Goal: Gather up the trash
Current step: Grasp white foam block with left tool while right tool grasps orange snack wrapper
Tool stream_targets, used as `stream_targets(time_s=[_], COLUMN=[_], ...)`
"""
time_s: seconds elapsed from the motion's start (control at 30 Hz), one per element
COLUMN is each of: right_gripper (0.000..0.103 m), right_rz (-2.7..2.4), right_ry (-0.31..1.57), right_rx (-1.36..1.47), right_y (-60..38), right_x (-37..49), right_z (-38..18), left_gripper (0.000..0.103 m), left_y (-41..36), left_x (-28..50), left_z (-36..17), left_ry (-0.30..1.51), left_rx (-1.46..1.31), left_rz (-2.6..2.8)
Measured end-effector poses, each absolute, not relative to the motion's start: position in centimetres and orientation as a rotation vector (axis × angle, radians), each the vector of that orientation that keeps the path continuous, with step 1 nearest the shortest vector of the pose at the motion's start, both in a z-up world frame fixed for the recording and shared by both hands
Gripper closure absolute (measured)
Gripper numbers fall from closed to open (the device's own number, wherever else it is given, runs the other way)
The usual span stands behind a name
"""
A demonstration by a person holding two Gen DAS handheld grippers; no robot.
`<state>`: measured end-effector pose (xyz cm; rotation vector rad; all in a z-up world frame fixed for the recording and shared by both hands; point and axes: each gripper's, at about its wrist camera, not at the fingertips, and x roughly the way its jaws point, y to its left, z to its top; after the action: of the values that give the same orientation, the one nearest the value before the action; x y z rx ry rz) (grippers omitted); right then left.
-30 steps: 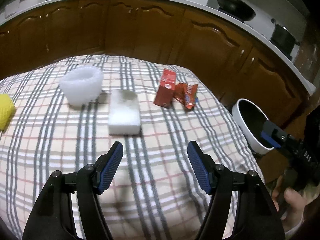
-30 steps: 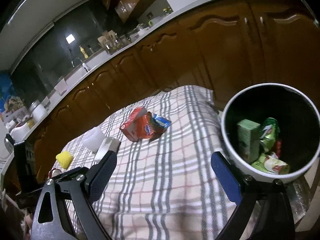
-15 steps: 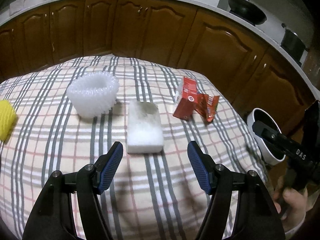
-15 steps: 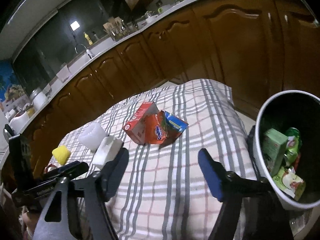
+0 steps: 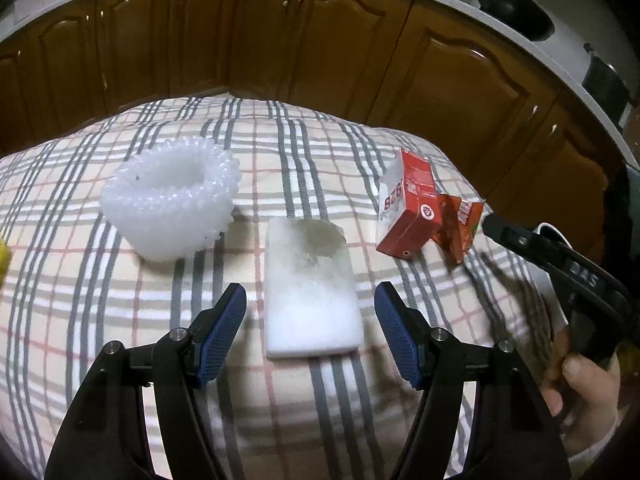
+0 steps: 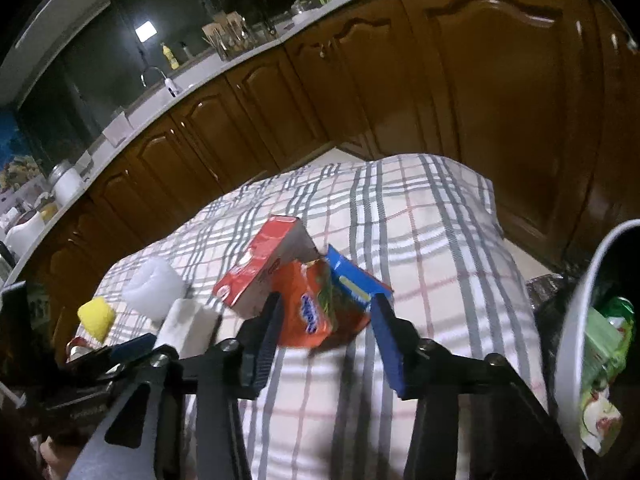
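Note:
On the plaid-covered table (image 5: 100,300) a white foam block (image 5: 312,280) lies between the blue pads of my left gripper (image 5: 311,312), which is open and not touching it. A white foam net ring (image 5: 172,200) sits to its left. Further right a red carton (image 5: 412,208) leans against an orange snack wrapper (image 5: 456,220). In the right wrist view the orange wrapper (image 6: 308,312) and red carton (image 6: 256,268) sit just past my right gripper (image 6: 328,312). Its jaws are closing, with the wrapper between the tips and no visible squeeze.
A white bin (image 6: 576,320) with green packaging inside stands off the table's right edge. A yellow foam piece (image 6: 96,316) lies at the far left. Brown kitchen cabinets (image 5: 320,40) curve around behind the table. A hand (image 5: 580,392) holds the right gripper's handle.
Both grippers have moved forward over the table. The foam block now lies between the left fingers. The right jaws have narrowed and swung from the bin to the wrapper.

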<state>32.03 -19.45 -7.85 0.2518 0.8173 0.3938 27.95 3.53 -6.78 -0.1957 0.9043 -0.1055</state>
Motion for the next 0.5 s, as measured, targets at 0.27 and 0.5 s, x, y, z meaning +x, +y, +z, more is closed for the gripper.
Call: stream_targets(time_s=[0.27,0.5], right_gripper=[0.1,0.1], right_rz=[0.42,0.422], right_ry=[0.817,0.757], right_rx=[0.225,0.258], right_y=[-18.8,-21.0], right_x=[31.5,27.8], right_z=[-8.0,-6.0], left_gripper=[0.055,0.055], left_y=[2.9,2.8], left_x=[28.1,25.7], left_z=[-7.5,-5.5], left_ry=[0.909,0.862], left_rx=[-0.158,-0.174], left_rz=[-0.111,-0.141])
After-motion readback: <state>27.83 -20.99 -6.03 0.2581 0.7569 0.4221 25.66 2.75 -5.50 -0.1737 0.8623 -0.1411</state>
